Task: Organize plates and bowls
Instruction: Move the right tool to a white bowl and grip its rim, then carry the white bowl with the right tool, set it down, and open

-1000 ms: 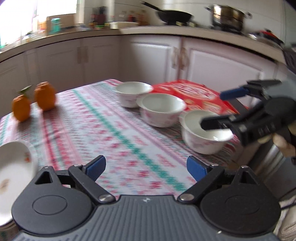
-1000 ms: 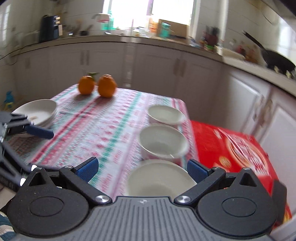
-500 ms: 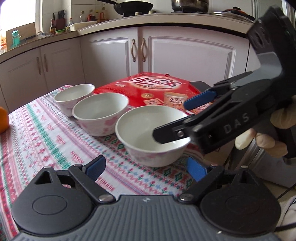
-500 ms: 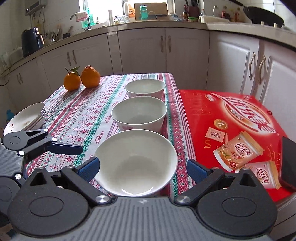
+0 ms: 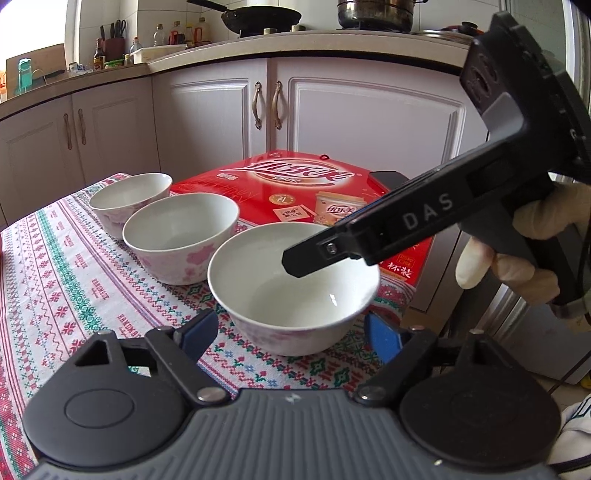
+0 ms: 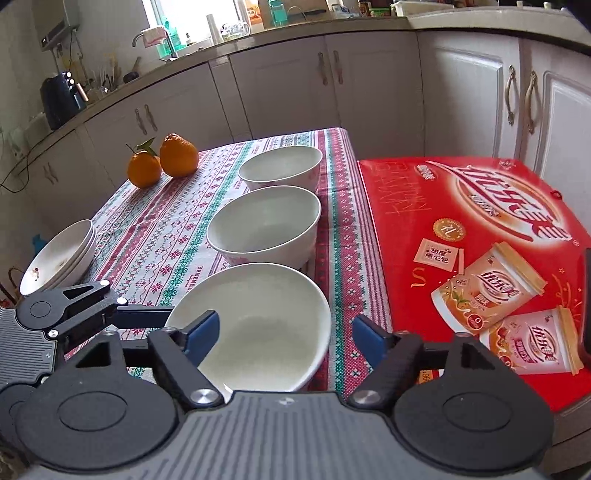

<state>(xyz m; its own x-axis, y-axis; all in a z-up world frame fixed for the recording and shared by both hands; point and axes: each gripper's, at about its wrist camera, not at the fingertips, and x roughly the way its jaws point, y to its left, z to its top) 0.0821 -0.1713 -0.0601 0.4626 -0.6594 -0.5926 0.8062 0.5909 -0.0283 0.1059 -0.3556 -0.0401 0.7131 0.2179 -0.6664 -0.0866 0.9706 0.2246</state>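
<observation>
Both jaw sets, just closing, straddle the nearest white ceramic bowl [image 5: 293, 295] at the table's [image 6: 155, 236] near edge: left gripper [image 5: 291, 336] around its wall, right gripper [image 6: 284, 336] across its rim; contact cannot be told.

A kitchen is shown, lined with white panelled cabinets [image 6: 369, 96] fitted with curved metal handles, all topped by a pale counter [image 5: 207, 55] that wraps round the corner. A bright window [image 6: 192, 14] is set above the sink tap [image 6: 138, 37], and the daylight through it is nearly blown out. A black wok [image 5: 258, 16] and a steel pot [image 5: 376, 13] are parked on the stove, with bottles and a knife block [image 5: 112, 40] lined up against the tiled wall. A dark kettle [image 6: 61, 99] is kept on the far counter. The table is covered by a cloth [image 6: 155, 236] patterned in red and green.
</observation>
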